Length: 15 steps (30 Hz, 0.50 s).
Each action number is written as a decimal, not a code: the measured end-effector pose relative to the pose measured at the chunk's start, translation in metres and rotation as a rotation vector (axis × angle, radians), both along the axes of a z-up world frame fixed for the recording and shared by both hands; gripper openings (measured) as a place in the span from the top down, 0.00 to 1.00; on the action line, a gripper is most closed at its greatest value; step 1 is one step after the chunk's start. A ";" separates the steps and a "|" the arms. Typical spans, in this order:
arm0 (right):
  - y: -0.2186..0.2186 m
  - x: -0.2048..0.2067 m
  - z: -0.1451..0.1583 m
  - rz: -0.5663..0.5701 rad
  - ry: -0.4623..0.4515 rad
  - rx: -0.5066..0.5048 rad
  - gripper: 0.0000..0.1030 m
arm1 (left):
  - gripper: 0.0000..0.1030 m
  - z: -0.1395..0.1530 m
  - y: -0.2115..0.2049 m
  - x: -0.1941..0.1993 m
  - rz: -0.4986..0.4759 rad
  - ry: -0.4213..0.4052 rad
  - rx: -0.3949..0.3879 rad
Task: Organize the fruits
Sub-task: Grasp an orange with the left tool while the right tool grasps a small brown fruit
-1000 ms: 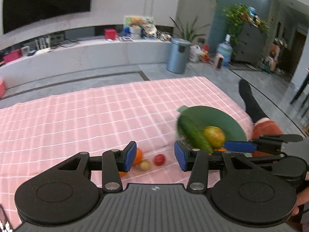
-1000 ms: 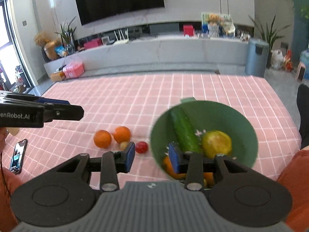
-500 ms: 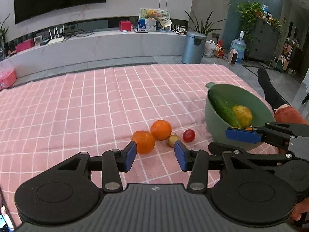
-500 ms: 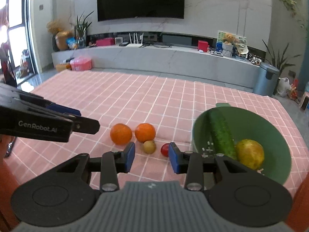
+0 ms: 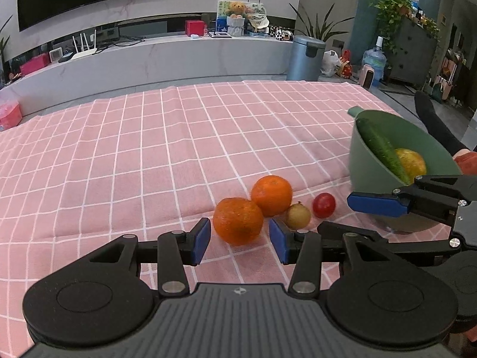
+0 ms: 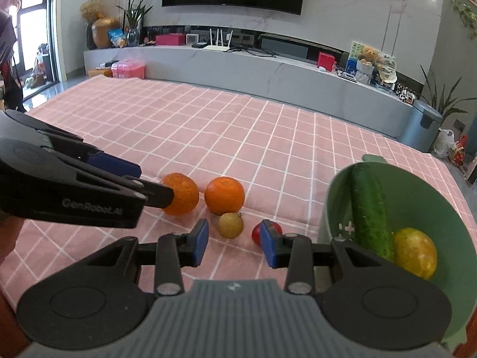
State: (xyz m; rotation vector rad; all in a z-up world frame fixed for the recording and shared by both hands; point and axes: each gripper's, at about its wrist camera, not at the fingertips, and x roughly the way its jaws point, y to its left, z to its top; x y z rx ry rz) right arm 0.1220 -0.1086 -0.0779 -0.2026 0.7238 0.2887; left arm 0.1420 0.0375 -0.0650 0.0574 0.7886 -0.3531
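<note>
Two oranges lie on the pink checked cloth: the near one (image 5: pixel 238 220) (image 6: pixel 181 193) and the far one (image 5: pixel 271 191) (image 6: pixel 224 195). Beside them lie a small yellow-brown fruit (image 5: pixel 297 216) (image 6: pixel 230 225) and a small red fruit (image 5: pixel 323 205) (image 6: pixel 258 234). My left gripper (image 5: pixel 240 241) is open, its jaws on either side of the near orange, apart from it. My right gripper (image 6: pixel 234 246) is open and empty, just short of the small yellow-brown fruit. A green bowl (image 5: pixel 360 161) (image 6: pixel 334 197) at the right holds a cucumber (image 6: pixel 369 208) and a yellow fruit (image 6: pixel 414 252).
The pink checked cloth (image 5: pixel 179 137) covers the whole surface. Behind it runs a long grey TV bench (image 6: pixel 268 74) with a grey bin (image 5: pixel 307 56) at its right end. A person's leg in a dark sock (image 5: pixel 435 122) lies beyond the bowl.
Both grippers have moved left and lowered toward the loose fruits. My left gripper now frames the near orange; my right gripper has left the bowl and faces the small fruits.
</note>
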 end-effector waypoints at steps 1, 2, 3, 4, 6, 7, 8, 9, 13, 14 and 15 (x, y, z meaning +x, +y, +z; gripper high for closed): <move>0.001 0.001 -0.003 0.005 -0.002 -0.006 0.66 | 0.47 -0.002 0.000 0.001 0.001 0.001 -0.001; 0.003 0.002 -0.006 0.011 -0.005 -0.015 0.66 | 0.47 -0.005 0.000 0.002 0.002 0.004 -0.004; 0.005 0.003 -0.009 0.016 -0.011 -0.027 0.66 | 0.46 -0.008 0.001 0.003 0.003 0.001 -0.008; 0.006 0.003 -0.011 0.020 -0.016 -0.034 0.66 | 0.44 -0.010 0.001 0.004 0.006 -0.003 -0.010; 0.008 0.004 -0.016 0.030 -0.021 -0.044 0.66 | 0.43 -0.013 0.000 0.007 0.014 -0.010 -0.007; 0.009 0.004 -0.018 0.035 -0.027 -0.054 0.66 | 0.43 -0.013 -0.001 0.007 0.014 -0.012 -0.007; 0.011 0.005 -0.020 0.043 -0.032 -0.065 0.66 | 0.43 -0.014 -0.002 0.008 0.015 -0.013 -0.005; 0.013 0.005 -0.022 0.050 -0.037 -0.083 0.66 | 0.43 -0.016 -0.003 0.008 0.013 -0.013 -0.001; 0.017 0.009 -0.028 0.054 -0.030 -0.100 0.67 | 0.43 -0.019 -0.006 0.008 0.010 -0.029 0.028; 0.017 0.010 -0.029 0.055 -0.030 -0.099 0.67 | 0.43 -0.019 -0.006 0.009 0.010 -0.032 0.026; 0.018 0.012 -0.030 0.055 -0.031 -0.100 0.67 | 0.43 -0.019 -0.005 0.010 0.012 -0.025 0.021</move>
